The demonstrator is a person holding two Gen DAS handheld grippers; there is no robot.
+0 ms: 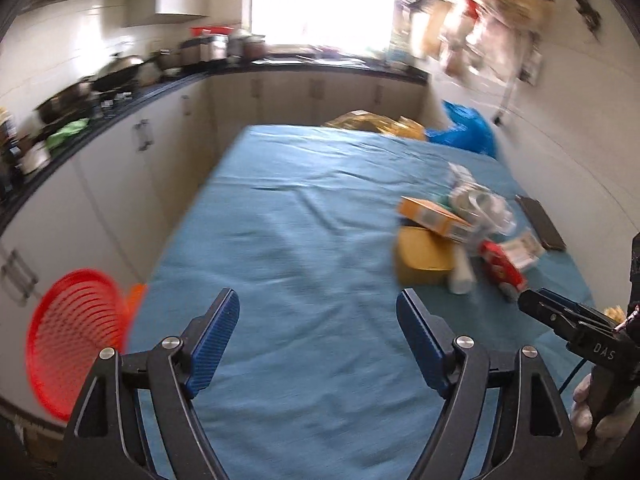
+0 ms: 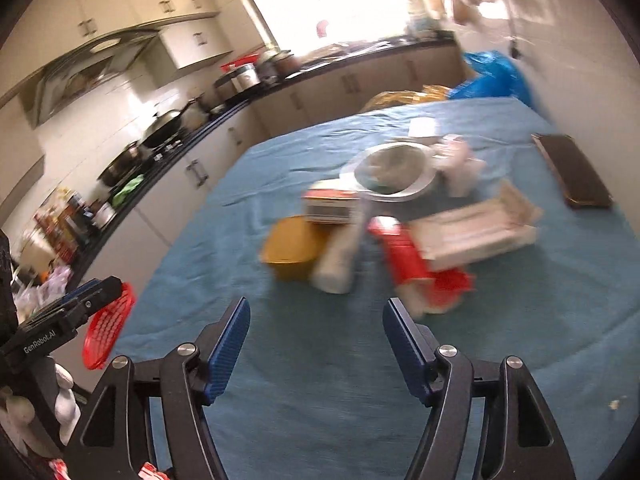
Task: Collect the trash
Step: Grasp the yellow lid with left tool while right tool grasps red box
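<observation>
A pile of trash lies on the blue-covered table (image 2: pixel 320 360): a yellow tub (image 2: pixel 290 246), a white cup on its side (image 2: pixel 338 264), a red carton (image 2: pixel 404 256), a flat white box (image 2: pixel 476 232), a small orange-and-white box (image 2: pixel 330 204) and a clear plastic lid (image 2: pixel 394 172). My right gripper (image 2: pixel 316 320) is open and empty, a short way in front of the pile. My left gripper (image 1: pixel 318 312) is open and empty over bare cloth, left of the pile; the yellow tub (image 1: pixel 422 258) and red carton (image 1: pixel 502 266) show there too. Both views are motion-blurred.
A red mesh basket (image 1: pixel 76 340) hangs off the table's left edge, also in the right wrist view (image 2: pixel 108 330). A dark phone (image 2: pixel 570 170) lies at the table's right. A blue bag (image 2: pixel 494 74) and a yellow bag (image 1: pixel 374 122) sit beyond the far edge. Kitchen counters run along the left.
</observation>
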